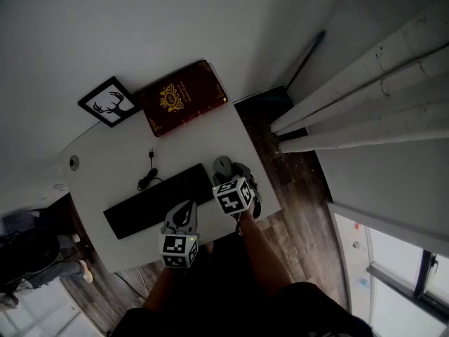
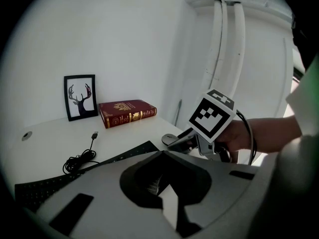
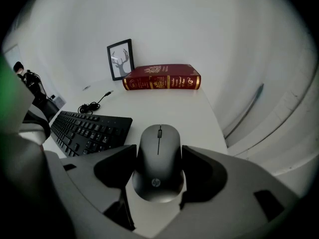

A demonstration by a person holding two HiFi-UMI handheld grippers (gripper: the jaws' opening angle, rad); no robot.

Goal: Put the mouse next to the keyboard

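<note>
right gripper (image 3: 159, 151) pinches the mouse (image 3: 158, 166) by both sides, seemingly down on the desk (image 3: 164, 106) just beside the keyboard (image 3: 89, 129) (placing step, i judge); next: part jaws, withdraw. left gripper (image 2: 164, 180) closed, empty.

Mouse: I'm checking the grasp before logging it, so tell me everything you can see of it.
The mouse is a dark grey oval of matte plastic, with a scroll wheel, a centre seam and an HP logo near its rear. No cable shows. It lies flat, wheel end pointing away, on the white desk, just right of the black keyboard and apparently not touching it. The right hand-held gripper has its jaws closed against the mouse's two sides.
</note>
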